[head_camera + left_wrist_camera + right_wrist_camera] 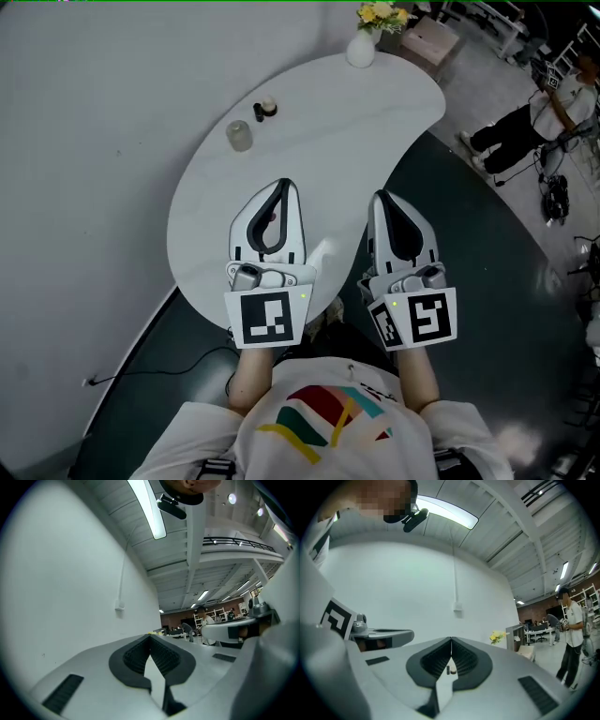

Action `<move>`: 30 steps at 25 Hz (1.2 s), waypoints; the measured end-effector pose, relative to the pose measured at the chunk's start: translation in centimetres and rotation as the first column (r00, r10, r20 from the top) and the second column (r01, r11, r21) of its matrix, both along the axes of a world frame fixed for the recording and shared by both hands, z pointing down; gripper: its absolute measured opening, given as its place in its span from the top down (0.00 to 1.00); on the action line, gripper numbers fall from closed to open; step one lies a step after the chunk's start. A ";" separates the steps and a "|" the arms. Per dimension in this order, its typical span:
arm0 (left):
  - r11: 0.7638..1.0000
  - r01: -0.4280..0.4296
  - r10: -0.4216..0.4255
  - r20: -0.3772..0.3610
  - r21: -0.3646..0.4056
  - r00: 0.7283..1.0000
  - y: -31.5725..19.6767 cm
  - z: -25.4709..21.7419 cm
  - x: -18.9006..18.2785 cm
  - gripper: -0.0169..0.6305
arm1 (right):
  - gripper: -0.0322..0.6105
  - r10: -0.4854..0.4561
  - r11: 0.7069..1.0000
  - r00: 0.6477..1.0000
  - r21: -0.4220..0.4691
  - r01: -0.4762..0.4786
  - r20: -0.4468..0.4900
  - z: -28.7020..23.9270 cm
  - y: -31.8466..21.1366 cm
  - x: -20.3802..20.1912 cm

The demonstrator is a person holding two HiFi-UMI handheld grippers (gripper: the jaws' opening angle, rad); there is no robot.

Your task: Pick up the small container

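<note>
White tabletop (375, 103) | small container (260, 111) untouched, well ahead of you | left gripper (284, 185), right gripper (382, 197): jaws together, empty | your whole pickup remains

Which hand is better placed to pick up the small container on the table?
Left, probably. The left gripper is over the table, pointing toward the small container; the right gripper sits beside the table's edge, farther off. Both pairs of jaws are shut.
</note>
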State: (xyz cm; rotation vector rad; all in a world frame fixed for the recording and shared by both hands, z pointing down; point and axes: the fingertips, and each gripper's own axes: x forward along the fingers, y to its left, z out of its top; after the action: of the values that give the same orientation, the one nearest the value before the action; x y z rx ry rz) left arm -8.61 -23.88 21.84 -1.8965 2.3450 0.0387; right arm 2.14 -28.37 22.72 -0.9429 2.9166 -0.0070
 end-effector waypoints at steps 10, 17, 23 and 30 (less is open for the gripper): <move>0.988 0.152 -0.153 0.000 -0.027 0.988 0.2 1.4 -5.0 0.95 | 0.81 -0.281 0.960 0.960 0.014 0.281 -0.013 0.0 -2.2 -10.4; 0.975 0.201 -0.199 0.032 -0.094 0.979 -0.6 4.4 -7.6 0.95 | 0.60 -0.415 0.909 0.907 -0.061 0.412 -0.067 4.1 -3.7 -16.9; 0.960 0.251 -0.248 0.037 -0.127 0.968 -0.4 7.1 -10.7 0.95 | 0.48 -0.471 0.882 0.867 -0.066 0.467 -0.159 8.1 -4.8 -22.4; 0.935 0.315 -0.316 0.022 -0.162 0.949 0.1 11.0 -14.0 0.95 | 0.42 -0.489 0.872 0.839 -0.100 0.480 -0.237 13.1 -7.0 -27.8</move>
State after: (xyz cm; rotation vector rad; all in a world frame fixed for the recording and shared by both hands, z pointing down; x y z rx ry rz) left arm -22.58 -23.79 32.82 -1.5541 2.6997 -0.1856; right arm -25.68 -35.33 35.79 -0.1849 3.3200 0.0338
